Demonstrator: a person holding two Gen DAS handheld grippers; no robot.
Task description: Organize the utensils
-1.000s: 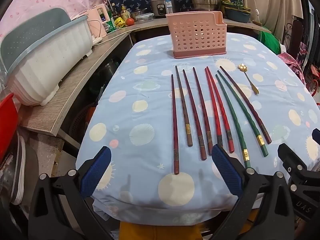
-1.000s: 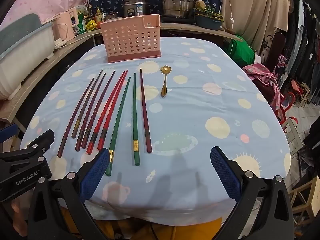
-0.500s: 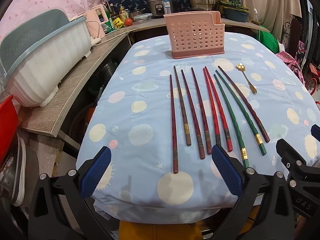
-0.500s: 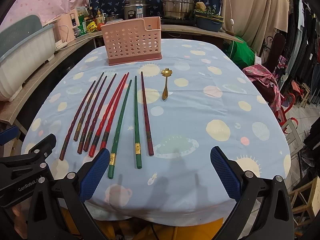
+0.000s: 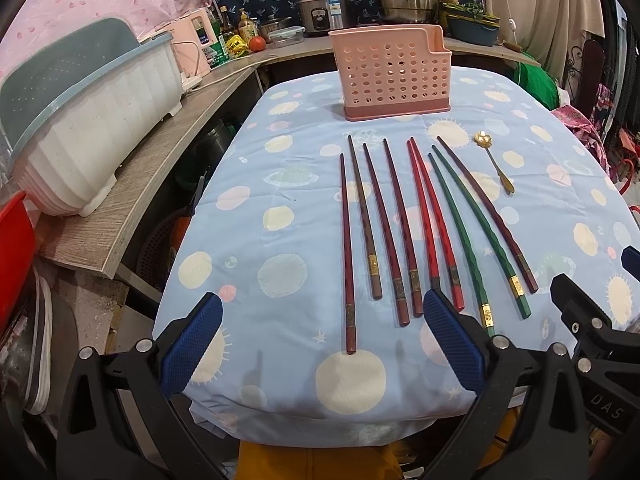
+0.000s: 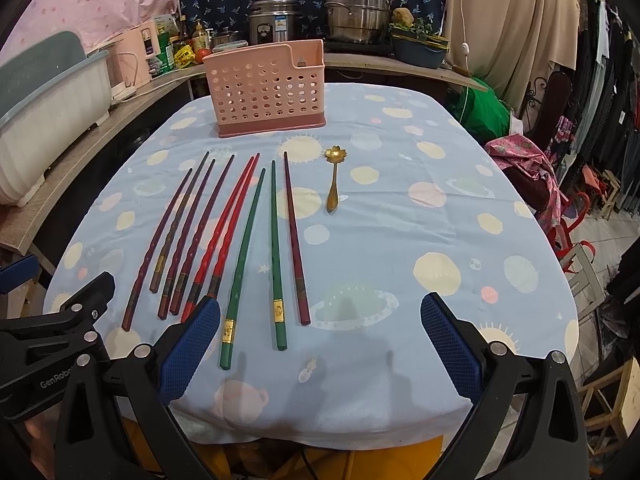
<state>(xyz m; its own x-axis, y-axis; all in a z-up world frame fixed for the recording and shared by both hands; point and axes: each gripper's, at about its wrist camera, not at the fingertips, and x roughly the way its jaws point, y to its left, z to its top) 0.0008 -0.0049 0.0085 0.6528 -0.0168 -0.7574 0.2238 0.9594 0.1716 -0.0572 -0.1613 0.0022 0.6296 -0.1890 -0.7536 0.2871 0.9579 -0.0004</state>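
Several chopsticks lie side by side on the blue spotted tablecloth (image 5: 256,184): dark red ones (image 5: 347,248), bright red ones (image 5: 434,224), green ones (image 5: 472,220) and a maroon one (image 6: 295,236). A small gold spoon (image 5: 494,162) (image 6: 334,178) rests to their right. Behind them stands a pink perforated utensil holder (image 5: 394,74) (image 6: 266,88). My left gripper (image 5: 320,344) hovers open over the near table edge, in front of the dark red chopsticks. My right gripper (image 6: 320,342) hangs open near the ends of the green chopsticks (image 6: 274,248). Neither holds anything.
A white and teal dish rack (image 5: 88,120) sits on a wooden counter (image 5: 160,152) to the left. Pots, a rice cooker (image 5: 324,10) and bottles crowd the back counter. Clothes and a red stool (image 6: 576,216) are off the table's right side.
Both grippers have drifted slightly back and up, so the chopsticks sit a little farther away in the views. Nothing on the table has moved.
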